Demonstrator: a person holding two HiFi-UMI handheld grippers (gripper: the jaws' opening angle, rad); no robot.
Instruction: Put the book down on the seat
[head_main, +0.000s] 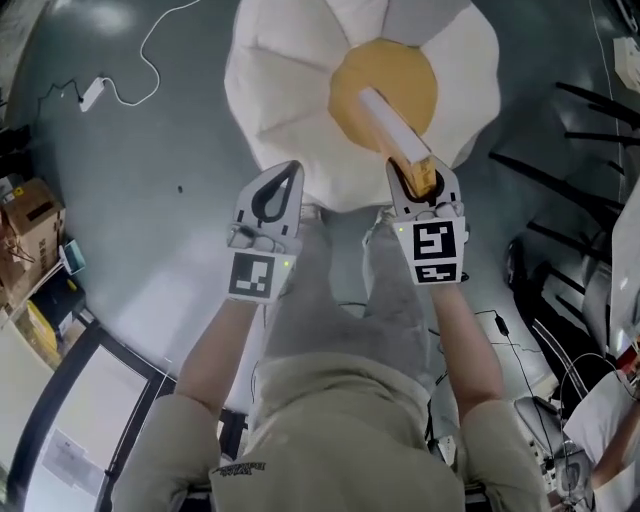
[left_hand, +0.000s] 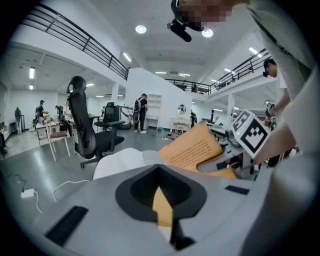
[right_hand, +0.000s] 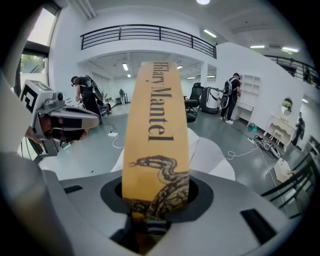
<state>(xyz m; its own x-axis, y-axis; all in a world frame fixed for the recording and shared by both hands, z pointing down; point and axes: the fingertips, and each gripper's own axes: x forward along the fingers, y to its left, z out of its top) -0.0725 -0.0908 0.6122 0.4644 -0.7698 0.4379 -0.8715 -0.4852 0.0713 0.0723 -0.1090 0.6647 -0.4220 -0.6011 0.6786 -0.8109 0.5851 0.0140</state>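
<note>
An orange-yellow book (head_main: 390, 125) with a snake drawn on its spine (right_hand: 156, 145) stands up from my right gripper (head_main: 418, 172), which is shut on its lower end. The book hangs above the yellow middle of a white, egg-shaped seat (head_main: 290, 90). My left gripper (head_main: 285, 170) hovers over the seat's near edge, a hand's width left of the right one, jaws together with nothing between them. In the left gripper view the book (left_hand: 192, 150) tilts up to the right of the jaws, and the right gripper (left_hand: 240, 150) grips it from below.
A white cable with a power strip (head_main: 95, 92) lies on the grey floor at the upper left. Cardboard boxes (head_main: 30, 215) sit at the left edge. Black rack legs (head_main: 570, 130) spread at the right. A black office chair (left_hand: 85, 130) stands beyond the seat.
</note>
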